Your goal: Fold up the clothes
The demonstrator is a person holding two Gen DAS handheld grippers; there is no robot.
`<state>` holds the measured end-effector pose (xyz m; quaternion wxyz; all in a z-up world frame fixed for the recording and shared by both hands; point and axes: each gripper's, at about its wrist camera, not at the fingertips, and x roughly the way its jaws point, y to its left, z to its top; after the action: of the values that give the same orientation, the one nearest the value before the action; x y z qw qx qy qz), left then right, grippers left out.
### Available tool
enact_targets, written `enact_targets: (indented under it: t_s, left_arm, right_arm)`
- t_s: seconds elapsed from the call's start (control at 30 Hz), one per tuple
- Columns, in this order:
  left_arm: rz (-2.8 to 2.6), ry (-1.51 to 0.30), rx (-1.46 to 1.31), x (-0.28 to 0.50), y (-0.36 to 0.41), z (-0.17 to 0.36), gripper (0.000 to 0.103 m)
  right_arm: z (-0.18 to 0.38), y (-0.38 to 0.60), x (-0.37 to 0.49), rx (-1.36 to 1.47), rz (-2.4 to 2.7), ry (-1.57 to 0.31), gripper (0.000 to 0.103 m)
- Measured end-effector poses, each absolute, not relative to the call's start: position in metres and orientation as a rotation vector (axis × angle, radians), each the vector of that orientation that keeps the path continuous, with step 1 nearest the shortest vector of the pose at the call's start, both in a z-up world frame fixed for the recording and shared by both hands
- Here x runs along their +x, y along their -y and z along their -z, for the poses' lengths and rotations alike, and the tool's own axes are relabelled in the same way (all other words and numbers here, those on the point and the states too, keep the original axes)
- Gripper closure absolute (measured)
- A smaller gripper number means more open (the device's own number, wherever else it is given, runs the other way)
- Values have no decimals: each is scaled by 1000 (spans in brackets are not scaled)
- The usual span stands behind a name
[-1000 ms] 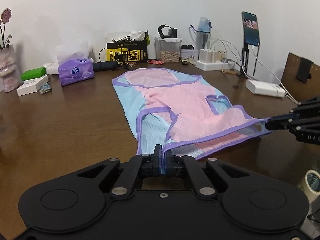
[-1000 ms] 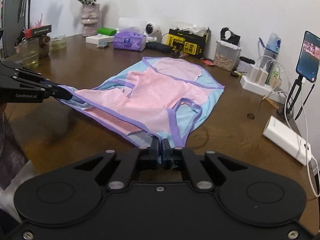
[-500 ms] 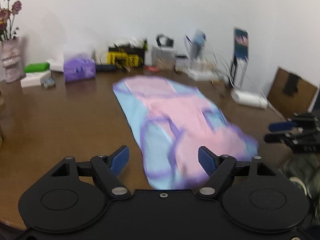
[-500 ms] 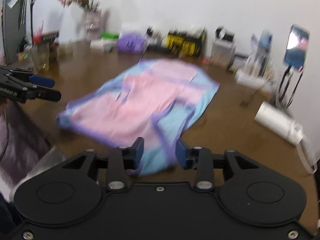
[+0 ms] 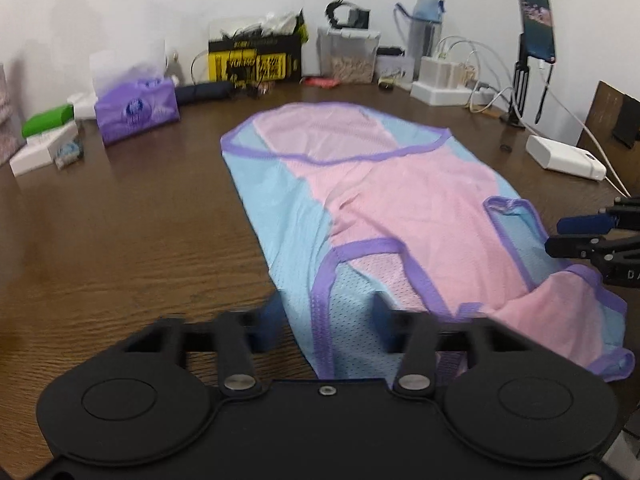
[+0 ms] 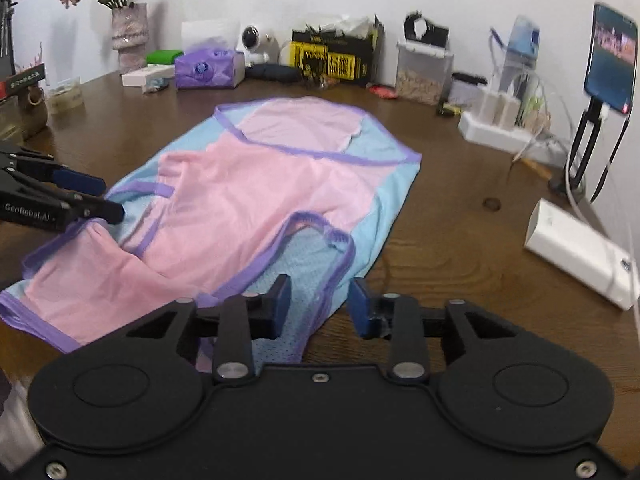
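Observation:
A pink and light-blue mesh garment with purple trim (image 5: 384, 204) lies flat on the brown wooden table (image 5: 120, 240), its near hem loosely rumpled. It also shows in the right wrist view (image 6: 256, 200). My left gripper (image 5: 326, 322) is open, its jaws straddling the garment's near blue corner without holding it; it also shows at the left of the right wrist view (image 6: 96, 198). My right gripper (image 6: 320, 306) is open over the near edge by the armhole; it shows at the right of the left wrist view (image 5: 568, 234).
Along the back wall stand a purple tissue box (image 5: 136, 110), a black-and-yellow box (image 5: 256, 60), a clear container (image 5: 354, 54), chargers (image 5: 444, 80), a phone on a stand (image 5: 536, 20) and a vase (image 6: 130, 36). A white power bank (image 6: 580, 252) lies right.
Both grippers were shut on the garment's hem and held it stretched. They opened and let it go; the hem dropped onto the table and both grippers now hover open over it.

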<state>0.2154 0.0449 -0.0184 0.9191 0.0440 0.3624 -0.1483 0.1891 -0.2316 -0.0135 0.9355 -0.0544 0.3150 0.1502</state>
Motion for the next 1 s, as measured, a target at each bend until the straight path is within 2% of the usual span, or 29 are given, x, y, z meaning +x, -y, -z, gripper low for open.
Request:
enact_targets:
  t_s: [0.03, 0.07, 0.13, 0.33, 0.5, 0.53, 0.57, 0.6, 0.67, 0.73, 0.77, 0.83, 0.87, 0.9, 0.93, 1.0]
  left_arm:
    - [296, -745, 74, 218, -48, 19, 90]
    - [293, -746, 62, 219, -50, 20, 95]
    - [259, -743, 0, 222, -58, 20, 97]
    - [110, -694, -221, 221, -88, 20, 100]
    - [86, -699, -240, 221, -93, 19, 96]
    - [92, -708, -243, 219, -92, 18, 93]
    - [100, -712, -248, 217, -91, 15, 77]
    - [118, -712, -253, 212, -90, 12, 50]
    - [154, -699, -253, 200, -88, 6, 27]
    - [204, -707, -228, 188, -81, 3, 27]
    - [221, -719, -220, 186, -76, 4, 28]
    - [256, -748, -188, 183, -64, 8, 40]
    - [265, -760, -169, 183, -59, 11, 61]
    - [265, -774, -154, 183, -55, 14, 88]
    - [260, -779, -144, 182, -52, 16, 91]
    - [253, -774, -135, 180, -51, 18, 97]
  right_arm:
    - [15, 232, 190, -102, -301, -646, 92]
    - [15, 234, 189, -96, -294, -644, 94]
    - [16, 236, 188, -84, -280, -640, 98]
    - [18, 246, 186, -35, -229, -628, 98]
    - [22, 259, 188, 32, -205, -636, 97]
    - [21, 259, 187, 33, -206, -637, 92]
    - [20, 258, 185, 26, -208, -635, 89]
    - [17, 257, 182, 12, -218, -621, 79]
    - [12, 255, 175, -21, -242, -604, 69]
    - [10, 253, 171, -49, -259, -602, 68]
    - [11, 252, 170, -58, -262, -609, 68]
    - [14, 246, 170, -75, -276, -624, 69]
    - [16, 244, 171, -81, -281, -628, 69]
    - [17, 242, 170, -86, -285, -630, 73]
    - [18, 240, 169, -94, -286, -628, 77]
    - [18, 238, 167, -108, -284, -626, 97]
